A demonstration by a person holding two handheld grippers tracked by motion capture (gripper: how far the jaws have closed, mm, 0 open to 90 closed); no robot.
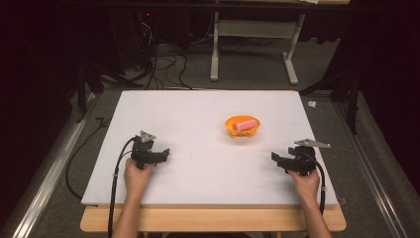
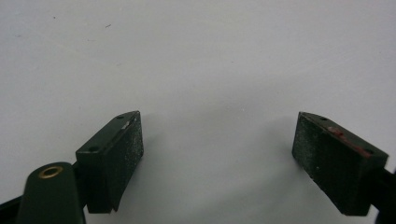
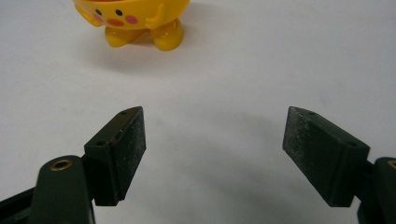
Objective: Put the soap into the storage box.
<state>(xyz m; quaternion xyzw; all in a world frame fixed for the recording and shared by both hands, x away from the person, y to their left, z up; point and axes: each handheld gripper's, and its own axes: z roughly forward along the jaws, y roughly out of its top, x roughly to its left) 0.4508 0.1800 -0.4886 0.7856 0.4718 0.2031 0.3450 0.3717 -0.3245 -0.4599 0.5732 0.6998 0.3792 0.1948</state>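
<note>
Sits toward the far right of the white table [image 1: 148, 109], the orange bowl [image 1: 242, 127] (pink block [image 1: 246, 124] lying long across inside), nearer the right gripper [image 1: 278, 159], ahead of its apart, empty jaws; left gripper [image 1: 163, 154] apart too.

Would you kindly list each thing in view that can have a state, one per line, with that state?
Orange bowl: upright on the white table, holding the pink block.
Pink block: lying on its side inside the bowl.
Left gripper: open, nothing between its jaws, low over the table.
Right gripper: open, nothing between its jaws, pointing toward the bowl, apart from it.
</note>
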